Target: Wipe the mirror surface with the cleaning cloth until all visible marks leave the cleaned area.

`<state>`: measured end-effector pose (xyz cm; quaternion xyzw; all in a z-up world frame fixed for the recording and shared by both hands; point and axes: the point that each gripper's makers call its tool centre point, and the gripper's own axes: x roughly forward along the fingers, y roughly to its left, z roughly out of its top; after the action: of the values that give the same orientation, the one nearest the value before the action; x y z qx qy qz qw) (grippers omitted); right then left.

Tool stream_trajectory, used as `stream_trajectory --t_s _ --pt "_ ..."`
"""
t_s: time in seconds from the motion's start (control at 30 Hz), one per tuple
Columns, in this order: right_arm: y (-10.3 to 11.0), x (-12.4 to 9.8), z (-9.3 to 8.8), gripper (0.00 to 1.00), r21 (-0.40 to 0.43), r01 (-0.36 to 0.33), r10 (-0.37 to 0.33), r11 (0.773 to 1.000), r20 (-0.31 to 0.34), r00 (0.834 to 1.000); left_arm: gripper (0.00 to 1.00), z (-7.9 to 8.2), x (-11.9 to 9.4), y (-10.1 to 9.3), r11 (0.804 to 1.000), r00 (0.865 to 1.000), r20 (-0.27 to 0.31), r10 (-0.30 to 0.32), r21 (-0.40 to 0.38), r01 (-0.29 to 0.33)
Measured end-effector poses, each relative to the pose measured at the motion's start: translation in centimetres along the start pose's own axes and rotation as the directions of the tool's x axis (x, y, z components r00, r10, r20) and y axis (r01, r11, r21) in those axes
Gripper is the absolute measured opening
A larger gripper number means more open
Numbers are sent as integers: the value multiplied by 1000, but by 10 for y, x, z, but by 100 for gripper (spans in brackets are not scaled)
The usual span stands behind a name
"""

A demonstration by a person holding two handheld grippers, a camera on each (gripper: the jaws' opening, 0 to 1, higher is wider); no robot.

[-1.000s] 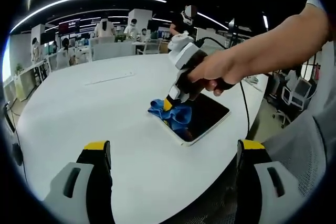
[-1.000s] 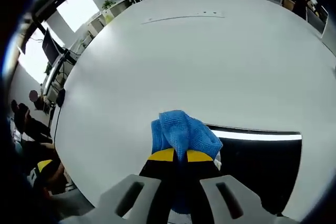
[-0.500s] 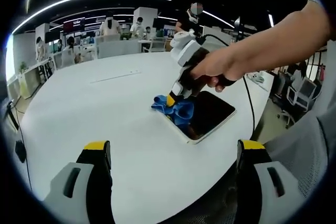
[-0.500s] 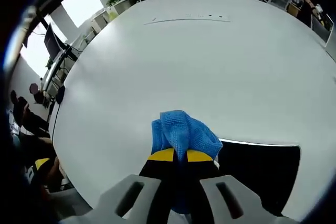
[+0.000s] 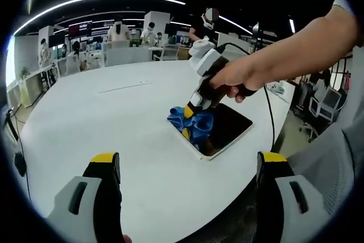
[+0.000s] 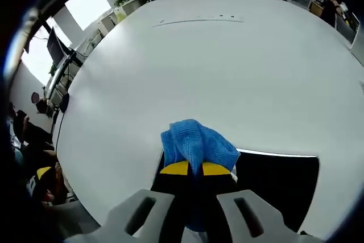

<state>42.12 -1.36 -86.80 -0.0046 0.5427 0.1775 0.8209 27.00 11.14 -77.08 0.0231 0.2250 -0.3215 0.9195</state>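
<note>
Right tool, yellow-tipped jaws clamped together on a crumpled blue microfibre cleaning cloth. Cloth pressed down on the near-left end of a dark rectangular mirror with a pale frame, lying flat near the edge of the large round white table. From the left gripper view: same cloth bunched over the mirror's left corner, right tool tilted above it, gripped by a person's hand. Left tool jaws spread wide apart, holding nothing, hovering above the table, well apart from the mirror.
</note>
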Motion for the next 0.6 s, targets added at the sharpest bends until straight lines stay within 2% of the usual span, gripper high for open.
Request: stream_trajectory --t_s 0.17,0.23,0.33,0.4,0.53,0.57,0.6 --pt "-9 -4 -2 0 4 5 -5 1000 -3 1000 99 3 -2 0 1000 1000 18 -3 -1 3" --pt "-13 -5 -2 0 1 9 -9 1000 -5 1000 99 5 -1 -3 1000 999 27 -24 1 24" --pt "-15 -7 -4 0 8 2 -2 1000 -8 1000 99 1 -1 -4 999 999 8 -33 -15 33" --pt "-15 -6 -3 0 2 -3 3 1000 -9 1000 99 3 -2 -5 999 999 18 -36 -17 37" --pt "-13 -8 -5 0 -85 21 -22 996 -20 1000 99 5 -4 -3 999 999 35 -30 -10 31" --pt "-13 -6 -4 0 -92 22 -24 996 -19 1000 99 8 -6 1 1000 998 65 -17 24 16" --pt "-13 -5 -3 0 -87 21 -23 996 -20 1000 99 7 -7 4 999 998 69 -4 40 1"
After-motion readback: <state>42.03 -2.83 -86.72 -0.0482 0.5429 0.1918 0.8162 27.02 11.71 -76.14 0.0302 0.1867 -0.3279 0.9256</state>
